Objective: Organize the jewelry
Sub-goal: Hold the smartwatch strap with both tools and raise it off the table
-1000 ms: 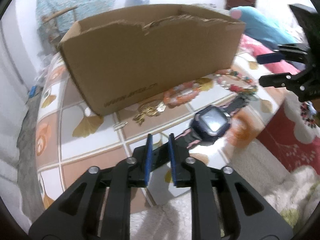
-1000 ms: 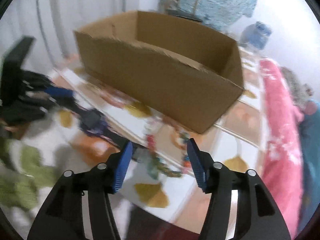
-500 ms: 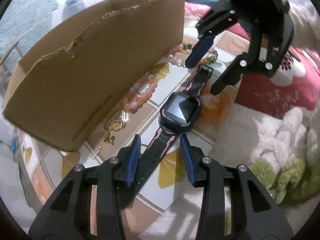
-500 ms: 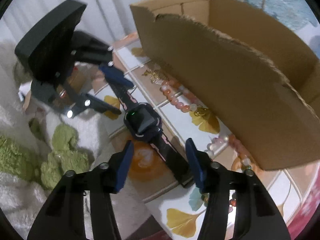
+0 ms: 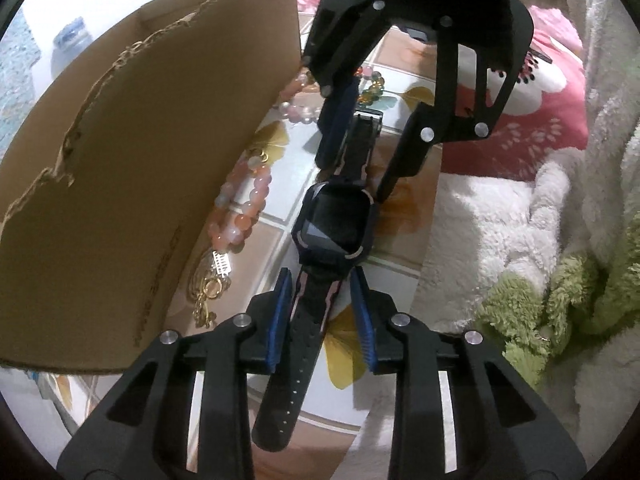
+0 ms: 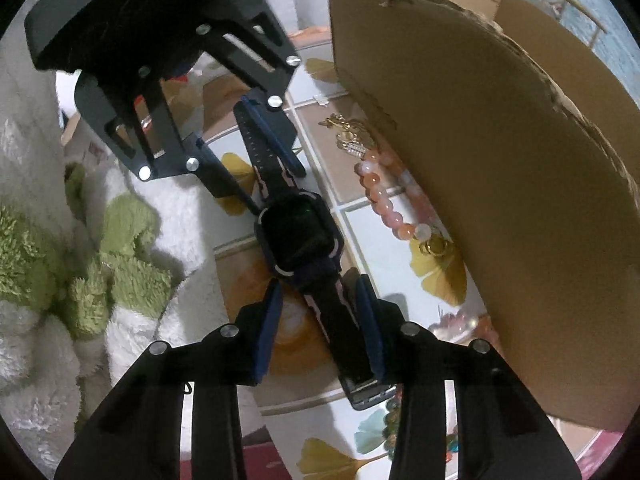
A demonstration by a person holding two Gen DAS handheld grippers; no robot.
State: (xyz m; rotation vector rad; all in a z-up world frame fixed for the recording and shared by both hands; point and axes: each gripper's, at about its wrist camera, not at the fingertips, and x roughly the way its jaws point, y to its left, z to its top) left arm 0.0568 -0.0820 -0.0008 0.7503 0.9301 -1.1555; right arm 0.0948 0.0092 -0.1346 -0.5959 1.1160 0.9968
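Black rubber strap runs straight down the middle of both views: the smartwatch point(image 5: 334, 222) lies flat on the tiled table point(image 5: 280, 148), and its long axis lines up with the gap of both your tongs at once. Your left tongs point(image 5: 320, 312) stand apart, blue pads on either side of the holed strap end, neither pad visibly touching it. Your right tongs point(image 6: 318, 316) mirror that from the opposite end, also apart, straddling the buckle strap just behind the watch case point(image 6: 298, 236). So you've got one watch, two ends, one tong set over each, facing each other along the same line. Both are equally near; the call is simply which closes first, and I'd judge each needs only a small drop and a squeeze across the strap's width. Just beside the watch, between it and the cardboard box point(image 5: 140, 184), sits the peach bead bracelet point(image 5: 240, 216) with the gold pendant point(image 5: 210, 284) below it, both tucked against the box wall. Mind that wall: it looms close on the bracelet side, so lift the watch clear before swinging it over the torn rim.
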